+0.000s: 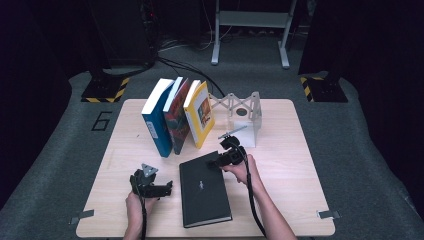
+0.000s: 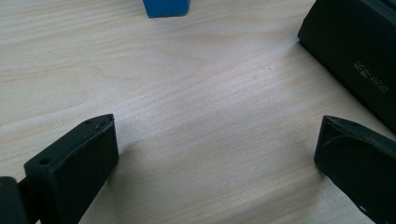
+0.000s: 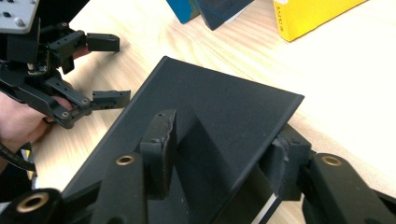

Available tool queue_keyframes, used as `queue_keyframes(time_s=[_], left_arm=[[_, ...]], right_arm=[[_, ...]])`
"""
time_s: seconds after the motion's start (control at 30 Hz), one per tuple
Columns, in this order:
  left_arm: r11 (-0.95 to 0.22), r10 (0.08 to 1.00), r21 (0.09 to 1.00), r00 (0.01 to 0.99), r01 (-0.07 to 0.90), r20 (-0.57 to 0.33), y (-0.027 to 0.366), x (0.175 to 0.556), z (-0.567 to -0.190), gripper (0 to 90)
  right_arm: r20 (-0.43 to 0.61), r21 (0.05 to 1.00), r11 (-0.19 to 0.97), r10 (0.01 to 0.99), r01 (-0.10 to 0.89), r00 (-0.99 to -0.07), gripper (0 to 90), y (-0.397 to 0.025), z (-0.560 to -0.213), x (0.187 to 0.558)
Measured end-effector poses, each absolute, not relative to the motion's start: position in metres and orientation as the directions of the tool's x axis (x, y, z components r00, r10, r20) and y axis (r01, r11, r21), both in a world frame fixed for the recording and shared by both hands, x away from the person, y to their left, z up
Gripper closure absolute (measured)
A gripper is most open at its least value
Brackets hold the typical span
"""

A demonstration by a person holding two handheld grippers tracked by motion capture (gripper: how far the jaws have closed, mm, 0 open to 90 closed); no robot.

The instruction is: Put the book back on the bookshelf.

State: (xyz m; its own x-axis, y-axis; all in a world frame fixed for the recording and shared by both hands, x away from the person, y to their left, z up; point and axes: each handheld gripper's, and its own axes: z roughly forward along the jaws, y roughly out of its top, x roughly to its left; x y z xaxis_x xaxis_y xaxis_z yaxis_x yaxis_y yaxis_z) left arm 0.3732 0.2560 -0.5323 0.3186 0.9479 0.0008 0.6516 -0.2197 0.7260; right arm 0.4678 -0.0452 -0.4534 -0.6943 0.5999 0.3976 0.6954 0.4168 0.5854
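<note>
A black book (image 1: 204, 189) lies flat near the table's front, with its spine edge at the right in the left gripper view (image 2: 359, 51). My right gripper (image 1: 216, 161) is at the book's far right corner. In the right gripper view (image 3: 224, 149) one jaw rests on the cover (image 3: 219, 107) and the other sits under its edge, shut on that corner, with a strip of white pages showing below. My left gripper (image 1: 169, 187) hovers open just left of the book, low over bare wood (image 2: 217, 140), and it is open in the right gripper view too (image 3: 119, 70).
Three books stand leaning at the back of the wooden table (image 1: 285, 200): blue (image 1: 157, 117), dark patterned (image 1: 176, 117) and yellow (image 1: 200, 115). A grey metal expanding bookend (image 1: 245, 112) stands to their right. Grey floor surrounds the table.
</note>
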Motion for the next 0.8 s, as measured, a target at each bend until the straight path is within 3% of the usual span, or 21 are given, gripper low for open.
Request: queue_keyframes(time_s=[0.27,0.6,0.8], left_arm=[[-0.219,0.948,0.726,0.318,0.651,0.001,0.256,0.373,-0.532,0.0],[-0.219,0.948,0.727,0.318,0.651,0.0,0.256,0.373,-0.532,0.0],[-0.219,0.948,0.726,0.318,0.652,0.0,0.256,0.373,-0.532,0.0]], right_arm=[[0.455,0.571,0.378,0.593,0.728,-0.665,62.0,-0.046,-0.446,0.471],[0.463,0.544,0.39,0.599,0.743,-0.653,61.8,-0.044,-0.443,0.474],[0.492,0.549,0.365,0.586,0.752,-0.644,67.0,-0.045,-0.44,0.473]])
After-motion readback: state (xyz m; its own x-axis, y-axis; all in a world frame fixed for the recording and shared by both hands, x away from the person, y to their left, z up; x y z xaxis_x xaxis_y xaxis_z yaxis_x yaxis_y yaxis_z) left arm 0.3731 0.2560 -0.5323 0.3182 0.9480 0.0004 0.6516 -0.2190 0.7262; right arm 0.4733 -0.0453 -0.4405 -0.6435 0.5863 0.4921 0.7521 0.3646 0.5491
